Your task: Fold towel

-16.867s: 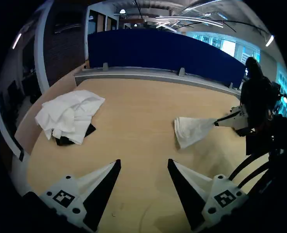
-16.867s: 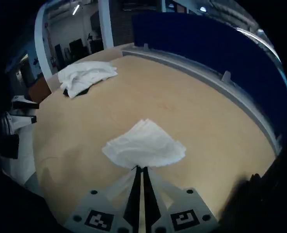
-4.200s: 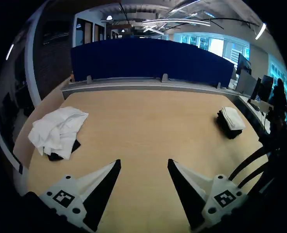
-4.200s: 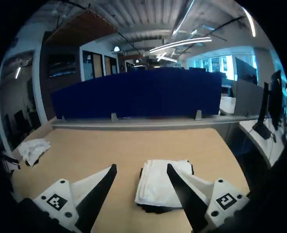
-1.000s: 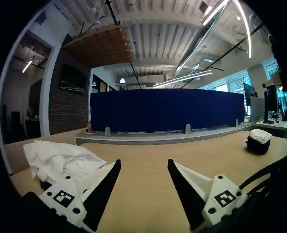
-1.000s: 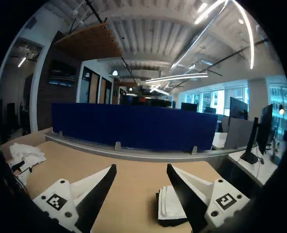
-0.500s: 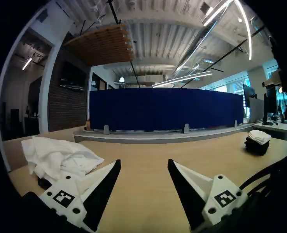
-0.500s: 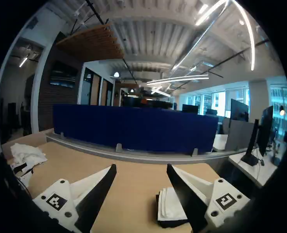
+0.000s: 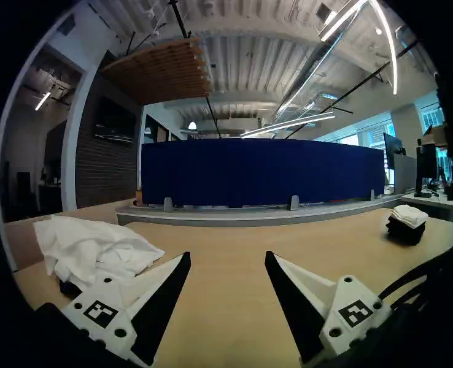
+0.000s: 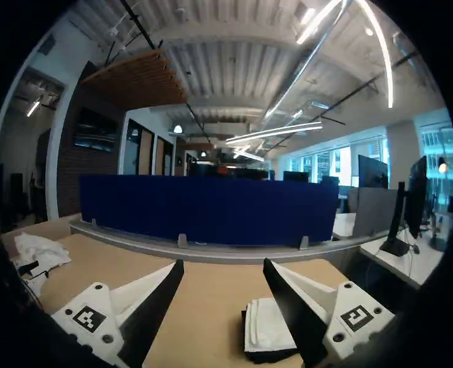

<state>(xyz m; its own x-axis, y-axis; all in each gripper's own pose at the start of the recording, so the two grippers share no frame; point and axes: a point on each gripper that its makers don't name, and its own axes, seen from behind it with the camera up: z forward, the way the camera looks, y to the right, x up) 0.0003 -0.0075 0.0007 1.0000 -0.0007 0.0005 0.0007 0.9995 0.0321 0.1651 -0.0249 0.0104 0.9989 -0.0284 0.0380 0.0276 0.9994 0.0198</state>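
Observation:
A heap of unfolded white towels (image 9: pixel 91 251) lies on the wooden table (image 9: pixel 239 245) at the left, just beyond my left gripper's left finger. My left gripper (image 9: pixel 224 264) is open and holds nothing. A folded white towel (image 9: pixel 409 214) rests on a dark stack at the table's far right. In the right gripper view the same folded towel (image 10: pixel 264 328) sits on the dark stack close below my open right gripper (image 10: pixel 222 270), partly hidden by its right finger. The unfolded heap (image 10: pixel 37 250) appears far left there.
A blue partition (image 9: pixel 257 173) on a grey rail runs along the table's far edge. Monitors (image 10: pixel 410 196) stand on a neighbouring desk at the right. Black cables (image 9: pixel 423 270) cross the lower right of the left gripper view.
Over the last second both views barely shift; the right gripper tilted slightly up. Since 4.2 s ago both grippers dropped low to the table and tilted up from looking down on it.

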